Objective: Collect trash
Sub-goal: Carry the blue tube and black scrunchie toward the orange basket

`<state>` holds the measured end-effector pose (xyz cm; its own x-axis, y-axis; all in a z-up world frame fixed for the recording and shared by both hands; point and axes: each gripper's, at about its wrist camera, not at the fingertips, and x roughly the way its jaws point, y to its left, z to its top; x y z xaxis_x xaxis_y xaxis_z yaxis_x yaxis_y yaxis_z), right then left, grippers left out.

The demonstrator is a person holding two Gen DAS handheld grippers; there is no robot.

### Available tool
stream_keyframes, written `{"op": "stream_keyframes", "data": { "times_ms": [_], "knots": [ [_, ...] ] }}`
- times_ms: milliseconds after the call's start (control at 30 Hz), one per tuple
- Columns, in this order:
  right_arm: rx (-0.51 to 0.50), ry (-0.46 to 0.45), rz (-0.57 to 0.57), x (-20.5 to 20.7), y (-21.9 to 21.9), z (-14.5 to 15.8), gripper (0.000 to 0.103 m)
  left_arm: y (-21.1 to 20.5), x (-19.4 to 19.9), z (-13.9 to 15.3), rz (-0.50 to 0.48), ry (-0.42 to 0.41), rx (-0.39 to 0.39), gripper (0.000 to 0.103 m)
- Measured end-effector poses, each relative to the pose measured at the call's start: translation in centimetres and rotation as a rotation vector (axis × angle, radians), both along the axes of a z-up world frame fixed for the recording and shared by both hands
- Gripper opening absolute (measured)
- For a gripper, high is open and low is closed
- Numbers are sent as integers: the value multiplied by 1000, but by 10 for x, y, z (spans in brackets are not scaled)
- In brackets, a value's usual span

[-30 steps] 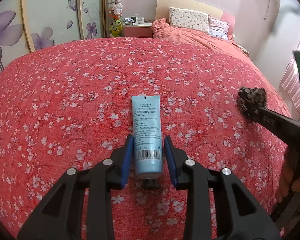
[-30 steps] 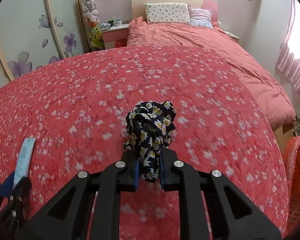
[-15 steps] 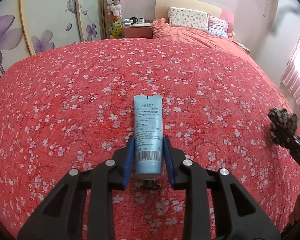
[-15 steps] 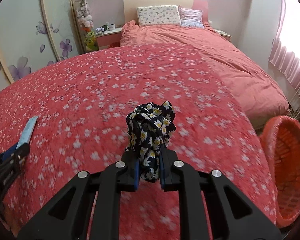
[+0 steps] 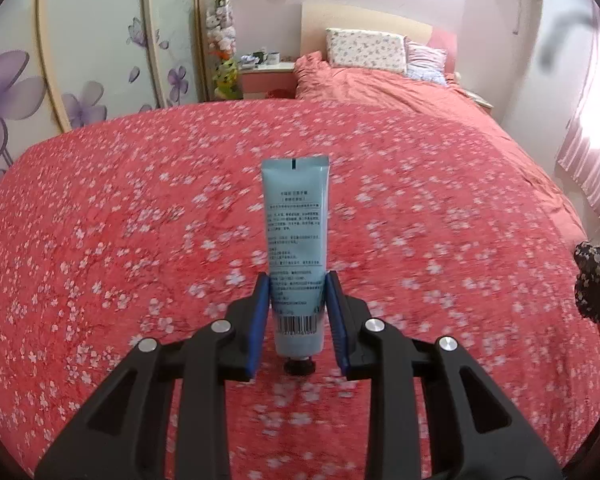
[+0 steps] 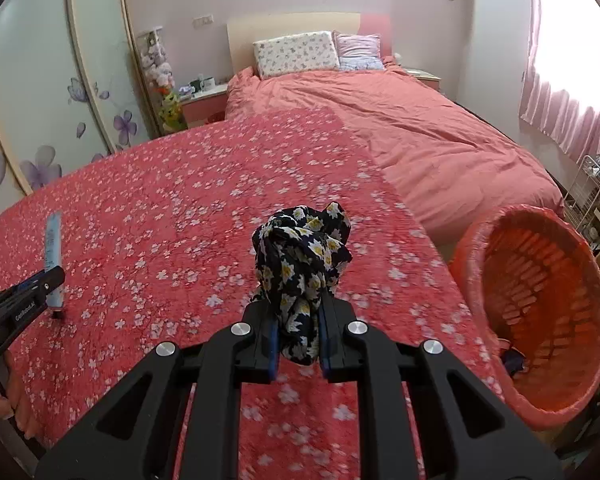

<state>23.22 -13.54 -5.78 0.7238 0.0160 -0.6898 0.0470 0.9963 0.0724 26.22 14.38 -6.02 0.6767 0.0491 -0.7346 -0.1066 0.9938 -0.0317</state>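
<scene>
While the flowered red bedspread (image 5: pixel 140 240) fills both views, the changes since a second ago show best from left to right. At the left, the left gripper (image 5: pixel 296 312) now pinches the pale blue cream tube (image 5: pixel 295 240) near its capped end, the blue pads pressed against its sides. A second ago the tube lay flat on the spread with the pads standing just off it; now it stands tilted up off the cloth, crimped end pointing toward the far pillows, and the right wrist view shows it from the side, cap hanging just above the spread. So the tube looks picked up and ready to carry.

Further right, the right gripper (image 6: pixel 298 344) is pressed together on the dark daisy-print cloth bundle (image 6: pixel 300 264), exactly as before; the grip has not altered. What has changed is its surroundings: a second ago only a sliver of the orange basket (image 6: pixel 580 392) showed at the right edge, and now the whole lined mouth is in view at the near right, beside the bed, with something dark already in its bottom. The bundle hangs over the bed's near right part, just left of the rim, not yet above the opening.

Judging from this, the bundle's drop comes next, with the tube following.
</scene>
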Motion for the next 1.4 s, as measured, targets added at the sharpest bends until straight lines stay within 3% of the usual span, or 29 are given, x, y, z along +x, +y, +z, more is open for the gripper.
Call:
{"op": "stream_keyframes", "data": {
  "times_ms": [200, 367, 467, 700, 833, 967, 1033, 1067, 1400],
  "knots": [
    [10, -26, -17, -14, -16, 2, 15, -19, 1, 9, -35, -11, 7, 28],
    [27, -21, -34, -19, -26, -4, 15, -18, 11, -4, -29, 17, -8, 28],
    [34, -10, -40, -19, -28, -9, 15, -10, 20, -19, -12, 63, -61, 28],
    [52, 5, -46, -17, -32, -16, 15, -12, 34, -21, -31, 65, -54, 29],
    [59, 2, -37, -17, -33, -15, 15, -11, 27, -22, -50, 61, -55, 41],
    [61, 3, -20, -17, -30, -15, 15, -11, 17, -22, -56, 58, -42, 43],
    [62, 4, -17, -17, -28, -15, 15, -15, 16, -23, -62, 64, -25, 40],
    [63, 4, -17, -17, -28, -15, 15, -17, 16, -24, -61, 69, -16, 27],
    [63, -30, -24, -29, -36, 2, 15, -28, 10, -8, -58, 17, -2, 26]
  ]
}}
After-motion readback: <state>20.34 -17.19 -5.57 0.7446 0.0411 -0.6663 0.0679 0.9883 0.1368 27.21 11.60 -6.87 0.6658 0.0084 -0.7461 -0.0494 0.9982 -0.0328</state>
